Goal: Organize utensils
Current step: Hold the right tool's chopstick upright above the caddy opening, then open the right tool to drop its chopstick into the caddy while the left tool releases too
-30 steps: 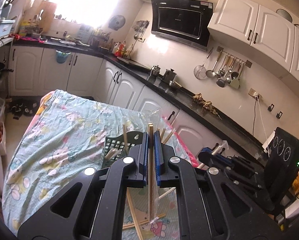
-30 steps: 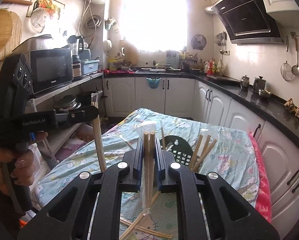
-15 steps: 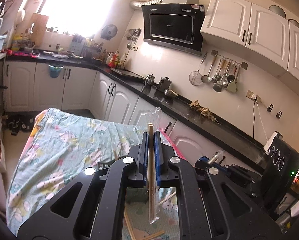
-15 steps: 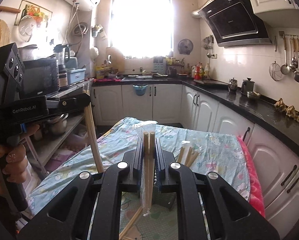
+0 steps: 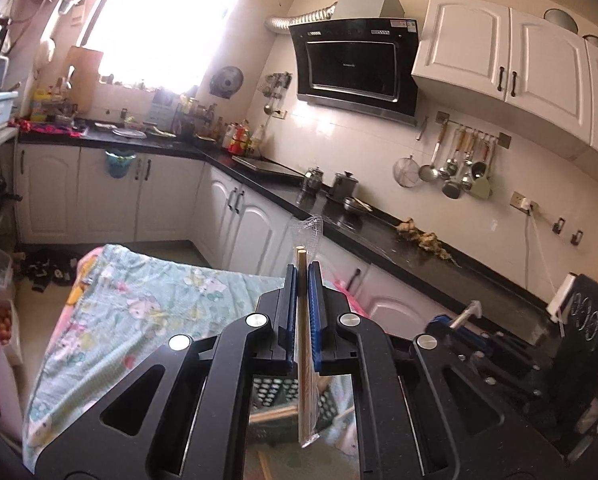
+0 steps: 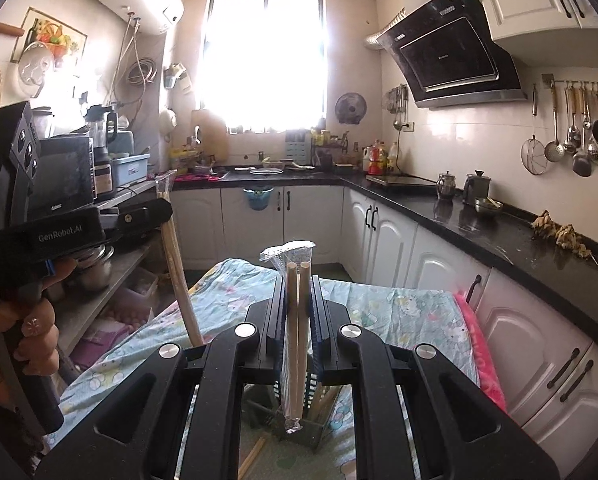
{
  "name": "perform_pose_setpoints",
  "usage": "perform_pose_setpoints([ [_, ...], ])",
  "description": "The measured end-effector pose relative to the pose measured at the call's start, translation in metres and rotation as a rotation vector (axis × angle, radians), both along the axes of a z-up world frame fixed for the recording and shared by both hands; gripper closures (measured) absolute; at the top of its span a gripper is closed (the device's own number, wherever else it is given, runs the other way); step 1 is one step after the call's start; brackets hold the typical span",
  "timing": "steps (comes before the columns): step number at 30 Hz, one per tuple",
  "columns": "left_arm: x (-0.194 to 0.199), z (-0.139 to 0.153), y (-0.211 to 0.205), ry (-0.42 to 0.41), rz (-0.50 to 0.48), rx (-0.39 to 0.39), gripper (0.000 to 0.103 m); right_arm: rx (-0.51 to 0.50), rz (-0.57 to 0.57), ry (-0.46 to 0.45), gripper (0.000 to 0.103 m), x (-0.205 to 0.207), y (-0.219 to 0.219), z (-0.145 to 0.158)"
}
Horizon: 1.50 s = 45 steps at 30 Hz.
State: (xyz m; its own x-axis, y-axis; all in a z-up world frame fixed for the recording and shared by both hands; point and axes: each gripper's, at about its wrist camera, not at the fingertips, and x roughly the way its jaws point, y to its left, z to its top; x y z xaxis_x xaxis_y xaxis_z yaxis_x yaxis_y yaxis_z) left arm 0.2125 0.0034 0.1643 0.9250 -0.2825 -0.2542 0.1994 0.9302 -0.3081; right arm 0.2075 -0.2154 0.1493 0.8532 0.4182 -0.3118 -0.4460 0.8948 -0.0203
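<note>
- Both grippers have risen since the earlier frames: the mesh holder, which stood higher between the fingers a second ago, now sits low in both views, and more of the kitchen wall shows above the table
- Left wrist view: the left gripper (image 5: 302,280) is clamped on a wrapped pair of chopsticks (image 5: 303,344), seen edge-on as one wooden stick held upright between the blue pads, jaws almost together
- Its clear wrapper (image 5: 307,229) sticks up above the fingertips, and the lower end of the pair hangs below the jaws
- Under the fingers, part of the dark mesh utensil holder (image 5: 269,390) shows, with loose chopsticks (image 5: 273,414) leaning in it
- This holder stands on a table covered by a pale blue cartoon-print cloth (image 5: 139,304)
- At the right edge of this view the right gripper (image 5: 465,312) appears, dark and partly blurred
- Right wrist view: the right gripper (image 6: 298,280) holds another wrapped pair (image 6: 296,344), both sticks side by side and upright, jaws narrow and pressing on them
- Its plastic sleeve (image 6: 289,254) flares above the stick tips and ends in a crimped tail below
- Directly beneath hangs the mesh holder (image 6: 299,420), with several bare chopsticks standing in it; one loose stick (image 6: 251,458) lies on the cloth just beside it
- On the left, a hand (image 6: 31,332) grips the left gripper (image 6: 167,210), whose wrapped pair (image 6: 177,264) slants down toward the table edge
</note>
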Motion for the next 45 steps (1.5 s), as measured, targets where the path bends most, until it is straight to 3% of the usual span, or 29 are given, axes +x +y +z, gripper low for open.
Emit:
perform_pose_setpoints([
  [10,0.022,-0.002,0.016,-0.018,0.097,0.018,0.1,0.03,-0.023,-0.006,0.092,0.022,-0.002,0.0],
  [21,0.042,-0.038,0.025,0.006,0.163,0.047,0.1,0.018,-0.048,0.003,0.092,0.038,0.004,-0.016],
  [41,0.047,-0.088,0.025,0.035,0.132,0.026,0.1,-0.003,-0.074,0.101,0.091,0.054,0.009,-0.063],
  [43,0.046,-0.091,0.023,0.044,0.125,0.032,0.098,-0.006,-0.079,0.113,0.086,0.053,0.007,-0.067],
  [45,0.044,-0.093,0.023,0.056,0.113,0.031,0.088,-0.003,-0.088,0.12,0.078,0.052,0.005,-0.07],
])
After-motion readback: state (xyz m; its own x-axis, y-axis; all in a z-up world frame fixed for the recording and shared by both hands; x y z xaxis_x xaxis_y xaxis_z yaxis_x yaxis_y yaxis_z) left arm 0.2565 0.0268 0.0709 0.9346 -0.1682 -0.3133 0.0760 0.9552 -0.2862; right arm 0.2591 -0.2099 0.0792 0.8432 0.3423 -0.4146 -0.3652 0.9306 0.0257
